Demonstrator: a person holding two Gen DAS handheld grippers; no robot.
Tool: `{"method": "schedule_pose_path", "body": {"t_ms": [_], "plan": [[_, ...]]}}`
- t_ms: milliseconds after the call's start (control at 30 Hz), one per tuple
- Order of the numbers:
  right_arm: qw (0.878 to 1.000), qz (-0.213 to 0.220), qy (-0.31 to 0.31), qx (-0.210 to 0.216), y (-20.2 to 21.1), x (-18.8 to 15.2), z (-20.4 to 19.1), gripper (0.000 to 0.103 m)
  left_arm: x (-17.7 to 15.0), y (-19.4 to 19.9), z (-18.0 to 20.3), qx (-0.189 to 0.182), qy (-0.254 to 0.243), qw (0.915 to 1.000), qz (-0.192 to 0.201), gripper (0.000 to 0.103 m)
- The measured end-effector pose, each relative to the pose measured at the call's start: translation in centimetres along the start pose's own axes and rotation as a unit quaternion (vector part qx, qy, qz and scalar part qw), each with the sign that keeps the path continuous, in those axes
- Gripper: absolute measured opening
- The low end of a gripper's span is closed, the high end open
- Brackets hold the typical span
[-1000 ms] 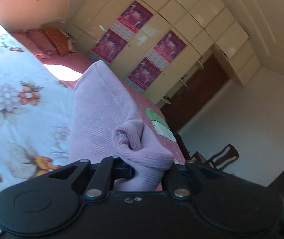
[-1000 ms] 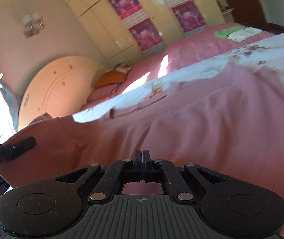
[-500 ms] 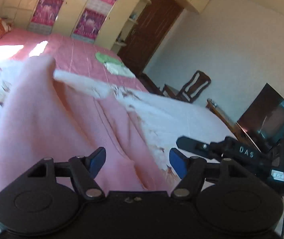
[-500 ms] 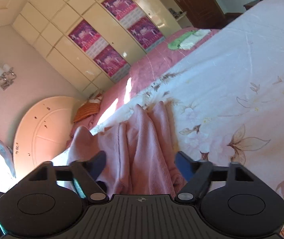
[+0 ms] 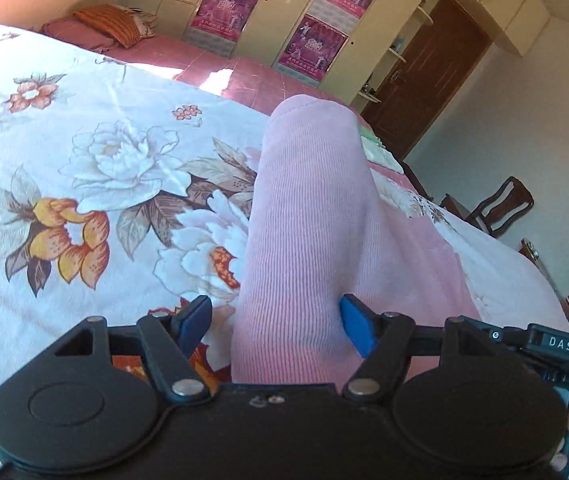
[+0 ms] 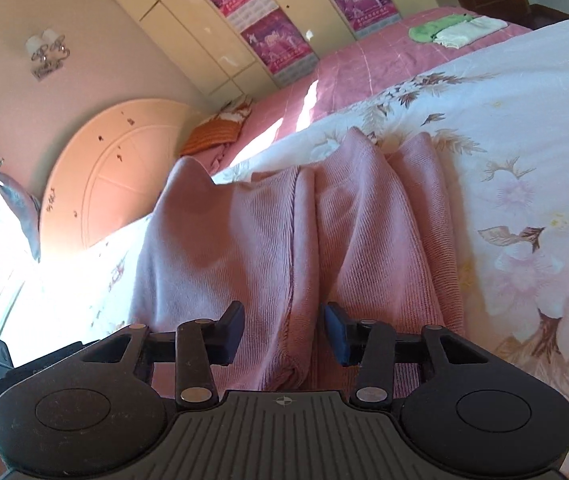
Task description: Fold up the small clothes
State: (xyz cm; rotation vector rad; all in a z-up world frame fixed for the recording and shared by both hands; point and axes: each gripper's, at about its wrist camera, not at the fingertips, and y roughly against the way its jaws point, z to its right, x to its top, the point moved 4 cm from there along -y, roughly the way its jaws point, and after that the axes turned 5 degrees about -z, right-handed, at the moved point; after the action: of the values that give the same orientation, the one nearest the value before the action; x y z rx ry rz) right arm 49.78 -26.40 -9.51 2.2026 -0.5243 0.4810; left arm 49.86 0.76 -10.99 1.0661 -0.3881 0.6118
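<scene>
A pink ribbed knit garment (image 5: 304, 240) lies on the flowered bedsheet (image 5: 84, 168). In the left wrist view a rounded fold of it runs away from the camera between the fingers. My left gripper (image 5: 276, 324) is open around that fold, its blue pads (image 5: 358, 330) apart from each other. In the right wrist view the garment (image 6: 284, 240) lies in long ridges with a seam down the middle. My right gripper (image 6: 284, 334) is open over its near edge, holding nothing. Part of the right gripper shows at the left wrist view's right edge (image 5: 556, 344).
A pink bedspread (image 6: 364, 64) covers the far bed half, with folded green and white cloths (image 6: 456, 30) on it. An orange pillow (image 5: 104, 28) and headboard (image 6: 116, 164) stand at the bed's head. Wardrobes with posters (image 5: 312, 44), a brown door and a chair (image 5: 500, 208) lie beyond.
Both grippers were shut on the garment one second ago and have let go. They now sit open, low over the garment lying on the sheet.
</scene>
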Motion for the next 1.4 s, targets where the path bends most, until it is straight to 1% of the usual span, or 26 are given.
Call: {"method": "schedule_pose_path", "body": {"t_ms": [67,133,167,200,233,300,333,400,467,500,567,600,633,667,733,800,833,967,1000,1100,1133,1167,1200,1300,1367,1400], "plan": [[1.0,-0.016,0.012,0.004,-0.9,-0.1,-0.3,0.039,-0.5,0.2,-0.4,0.0,0.0,1.0,0.0,0.071],[0.999,-0.03,0.034,-0.005,-1.8,-0.2,-0.7,0.034,-0.4,0.2,-0.3,0.001,-0.004,1.0,-0.002,0.072],[0.998,-0.033,0.047,-0.013,-1.9,-0.2,-1.1,0.016,-0.3,0.3,-0.2,0.002,-0.008,1.0,-0.003,0.071],[0.997,-0.032,0.063,-0.018,-1.9,-0.3,-1.6,0.012,0.0,0.6,-0.1,0.005,-0.011,0.9999,0.0,0.071],[0.994,-0.026,0.099,-0.031,-1.8,-0.5,-2.5,0.011,0.4,0.9,0.1,0.006,-0.017,0.9997,0.013,0.071],[0.983,-0.002,0.174,-0.062,-0.8,-1.0,-4.7,0.01,1.0,1.3,0.2,0.012,-0.027,0.999,0.035,0.07],[0.975,0.019,0.21,-0.077,0.0,-1.2,-5.9,0.01,1.3,1.2,0.3,0.012,-0.029,0.9988,0.038,0.069],[0.965,0.058,0.239,-0.091,2.6,-1.3,-7.4,0.01,1.8,0.6,0.6,0.009,-0.034,0.9989,0.029,0.07],[0.956,0.089,0.256,-0.114,5.0,-1.7,-7.8,0.01,1.8,-0.3,1.5,0.001,-0.05,0.9986,0.017,0.07],[0.955,0.092,0.253,-0.126,5.6,-2.0,-7.2,0.01,1.6,-0.8,1.9,0.005,-0.059,0.9982,0.006,0.072],[0.959,0.063,0.226,-0.16,4.3,-2.5,-4.1,0.01,1.1,-2.4,2.7,0.006,-0.067,0.9973,-0.028,0.072],[0.967,0.038,0.195,-0.158,3.3,-2.7,-2.3,0.01,0.9,-2.9,2.9,0.006,-0.065,0.9974,-0.03,0.072],[0.977,0.014,0.156,-0.143,2.4,-3.0,-0.4,0.01,0.8,-3.1,3.1,0.007,-0.067,0.9973,-0.029,0.072],[0.983,0.008,0.132,-0.129,2.1,-3.2,0.5,0.01,0.8,-3.1,3.2,0.009,-0.071,0.997,-0.029,0.072],[0.99,0.023,0.091,-0.104,3.4,-2.8,1.5,0.011,1.0,-2.7,3.3,0.011,-0.078,0.9965,-0.028,0.072],[0.991,0.059,0.073,-0.097,4.7,-2.1,1.4,0.021,1.5,-1.8,3.3,0.007,-0.086,0.9962,-0.011,0.07],[0.99,0.075,0.074,-0.097,5.4,-1.6,1.3,0.022,1.8,-1.6,3.2,0.005,-0.087,0.9962,-0.003,0.07],[0.993,0.072,0.033,-0.091,4.2,0.9,2.7,0.022,3.2,-2.4,2.3,0.017,-0.075,0.997,-0.003,0.07],[0.993,0.071,0.028,-0.094,3.9,1.4,2.9,0.022,3.4,-2.8,2.0,0.016,-0.069,0.9975,-0.005,0.072],[0.993,0.064,0.035,-0.093,3.2,2.2,2.9,0.022,3.3,-4.0,1.4,0.009,-0.058,0.9981,-0.019,0.073],[0.992,0.067,0.05,-0.098,3.1,2.4,2.6,0.018,3.2,-4.2,1.3,0.008,-0.058,0.9981,-0.019,0.073],[0.99,0.07,0.066,-0.105,3.3,2.2,2.5,0.007,3.3,-4.2,1.3,0.006,-0.056,0.9982,-0.019,0.073],[0.988,0.076,0.073,-0.11,3.6,2.2,2.3,0.007,3.3,-4.2,1.4,0.003,-0.055,0.9983,-0.019,0.073],[0.984,0.1,0.093,-0.117,5.2,2.3,2.1,0.005,3.3,-4.4,2.4,-0.033,-0.072,0.9967,-0.019,0.07],[0.983,0.103,0.101,-0.11,5.8,2.6,1.9,0.005,3.1,-5.1,3.1,-0.025,-0.082,0.996,-0.025,0.072],[0.983,0.098,0.107,-0.116,5.4,2.8,2.1,0.005,3.0,-5.5,3.4,-0.021,-0.086,0.9957,-0.027,0.072]]}}
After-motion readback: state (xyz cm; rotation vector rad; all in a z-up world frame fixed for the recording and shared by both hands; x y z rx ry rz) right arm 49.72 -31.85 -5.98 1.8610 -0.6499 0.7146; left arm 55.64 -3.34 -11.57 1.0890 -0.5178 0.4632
